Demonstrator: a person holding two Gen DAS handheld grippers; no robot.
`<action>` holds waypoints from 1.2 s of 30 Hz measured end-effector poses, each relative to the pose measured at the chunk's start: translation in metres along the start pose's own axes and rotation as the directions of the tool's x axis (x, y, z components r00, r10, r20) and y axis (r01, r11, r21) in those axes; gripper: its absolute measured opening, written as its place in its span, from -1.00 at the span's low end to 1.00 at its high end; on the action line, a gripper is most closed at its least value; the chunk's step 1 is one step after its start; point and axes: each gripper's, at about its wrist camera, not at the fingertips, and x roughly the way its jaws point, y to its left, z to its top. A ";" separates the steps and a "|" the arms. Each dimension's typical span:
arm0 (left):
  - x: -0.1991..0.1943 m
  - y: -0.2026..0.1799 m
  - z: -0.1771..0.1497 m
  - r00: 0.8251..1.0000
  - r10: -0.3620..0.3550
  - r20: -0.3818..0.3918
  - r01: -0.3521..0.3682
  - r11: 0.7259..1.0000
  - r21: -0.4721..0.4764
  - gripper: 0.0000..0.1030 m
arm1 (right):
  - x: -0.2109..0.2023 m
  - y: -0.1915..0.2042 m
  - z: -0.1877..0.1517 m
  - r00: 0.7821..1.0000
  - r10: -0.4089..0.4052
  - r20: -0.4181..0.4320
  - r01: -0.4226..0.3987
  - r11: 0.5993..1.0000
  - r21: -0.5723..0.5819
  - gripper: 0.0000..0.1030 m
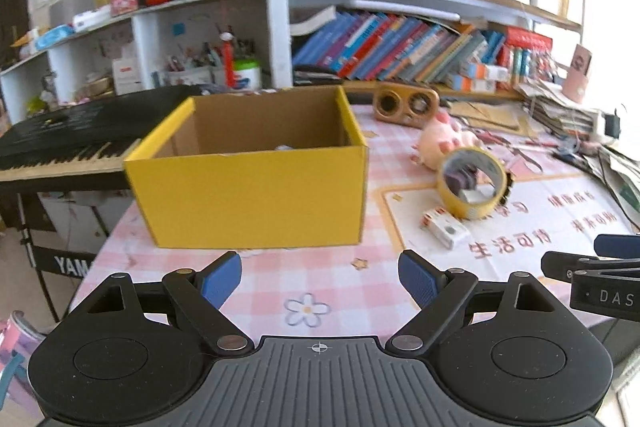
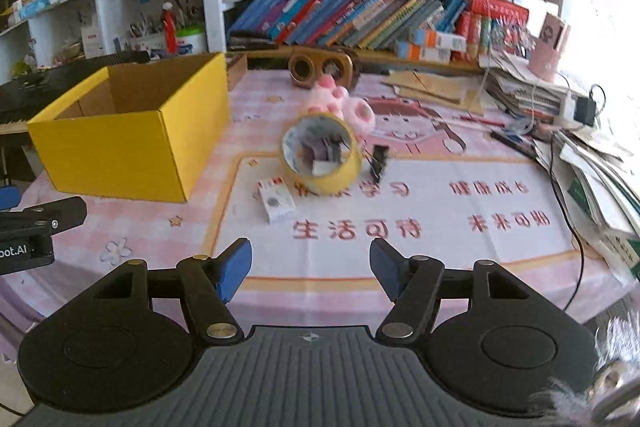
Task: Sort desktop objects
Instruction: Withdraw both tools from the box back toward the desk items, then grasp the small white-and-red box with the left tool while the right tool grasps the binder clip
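Left wrist view
- Left claw (image 1: 320, 277): I hold it released, blue pads spread wide with nothing between them, low over the counter (image 1: 280, 283) just in front of the yellow box's near wall.
- Yellow box (image 1: 252, 195): it stands open-topped straight ahead of my left claw, I judge as the bin for sorted things; a pale object shows just over the near rim inside, too small to name.
- Tape roll (image 1: 472, 183): right of the yellow box, standing on its edge so its hole faces me; small things show through the hole.
- White carton (image 1: 444, 225): lying flat just in front of the tape roll, right of the box.
- Pink plush (image 1: 442, 137): behind the tape roll, right of the box's far corner.
- Right claw (image 1: 592, 259): only its side pokes in at the right edge, well right of the box; from here I cannot tell its opening.

Right wrist view
- Right claw (image 2: 310, 269): also released and empty, fingers apart, aimed at the loose items right of the yellow box (image 2: 124, 147).
- Tape roll (image 2: 320, 157): nearly dead ahead; I judge it the likeliest next pick, and its upright stance lets one finger pass through the hole.
- White carton (image 2: 276, 201): nearer me than the roll, between it and the box.
- Black clip (image 2: 378, 161): touching or just beside the roll, on the side away from the box.
- Pink plush (image 2: 344, 103): behind the roll.
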 end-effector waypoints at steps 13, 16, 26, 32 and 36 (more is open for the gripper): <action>0.025 -0.046 0.007 0.995 -0.074 -0.065 0.079 0.994 0.073 0.71 | 0.020 -0.038 0.007 0.999 0.002 -0.050 -0.001 1.000 0.020 0.27; 0.030 -0.054 0.010 0.994 -0.078 -0.076 0.084 0.993 0.079 0.71 | 0.027 -0.046 0.011 0.998 0.006 -0.058 -0.005 1.000 0.020 0.27; 0.056 -0.079 0.021 0.989 -0.078 -0.126 0.087 0.994 0.066 0.70 | 0.051 -0.071 0.029 0.996 0.029 -0.079 -0.030 1.000 -0.008 0.27; 0.071 -0.092 0.027 0.988 -0.064 -0.142 0.071 0.997 0.043 0.69 | 0.069 -0.086 0.039 0.995 0.049 -0.090 -0.052 0.998 -0.032 0.27; 0.083 -0.103 0.030 0.987 -0.052 -0.150 0.058 0.998 0.037 0.68 | 0.083 -0.097 0.046 0.993 0.065 -0.103 -0.070 0.997 -0.040 0.27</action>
